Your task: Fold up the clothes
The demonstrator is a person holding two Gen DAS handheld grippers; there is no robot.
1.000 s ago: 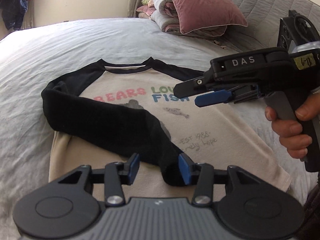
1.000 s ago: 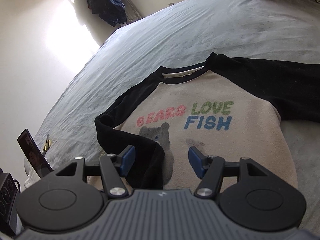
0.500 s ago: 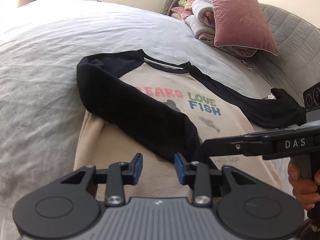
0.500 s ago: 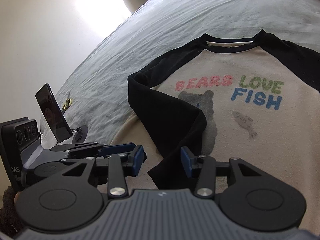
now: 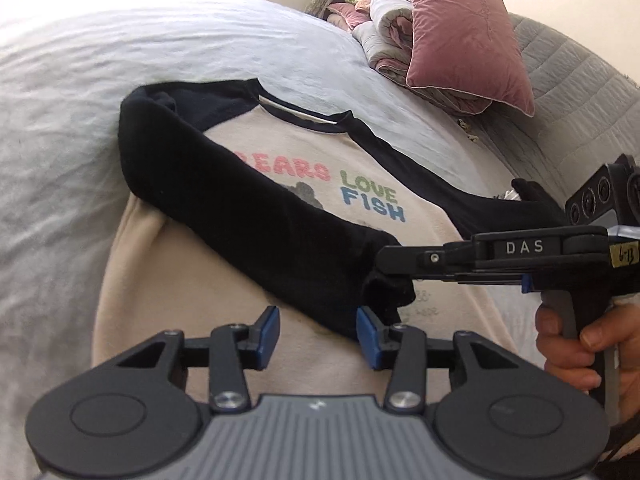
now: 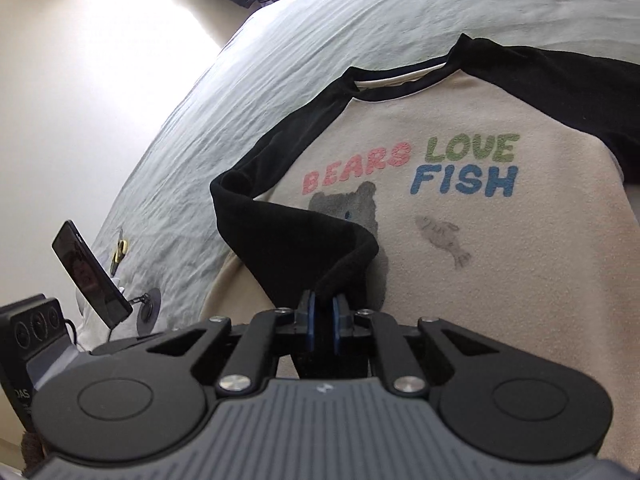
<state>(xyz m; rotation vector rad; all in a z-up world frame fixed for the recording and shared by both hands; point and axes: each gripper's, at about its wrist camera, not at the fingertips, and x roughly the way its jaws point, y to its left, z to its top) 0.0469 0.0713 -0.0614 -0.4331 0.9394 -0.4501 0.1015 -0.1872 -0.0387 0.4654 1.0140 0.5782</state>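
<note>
Raglan shirt (image 5: 224, 280), cream body with black sleeves and the print "BEARS LOVE FISH", lies face up on the bed (image 5: 60, 128), collar toward the headboard edge and hem toward me. One black sleeve (image 5: 248, 216) is folded across the chest; its long axis runs from the shoulder at the bed's left side down to the cuff (image 5: 386, 290) near the middle of the body. My right gripper (image 6: 323, 320) has its jaws closed on that cuff, and in the right wrist view the cloth rises in a small peak out of the blue pads. My left gripper (image 5: 318, 330) hangs just short of the same sleeve with its jaws open and nothing between them. The sleeve's lower edge lies straight ahead of them, the cuff a little to their right, so the right hand (image 5: 576, 344) is the one that governs the sleeve.

The other sleeve (image 5: 476, 204) lies stretched toward the bed's right side, and its end passes behind my right gripper. The hem is hidden under the gripper bodies in both views, so I cannot tell whether it is flat or turned. A pink cushion (image 5: 468, 28) rests on folded bedding at the headboard corner, and a phone (image 6: 90, 276) stands on a holder at the left edge.
</note>
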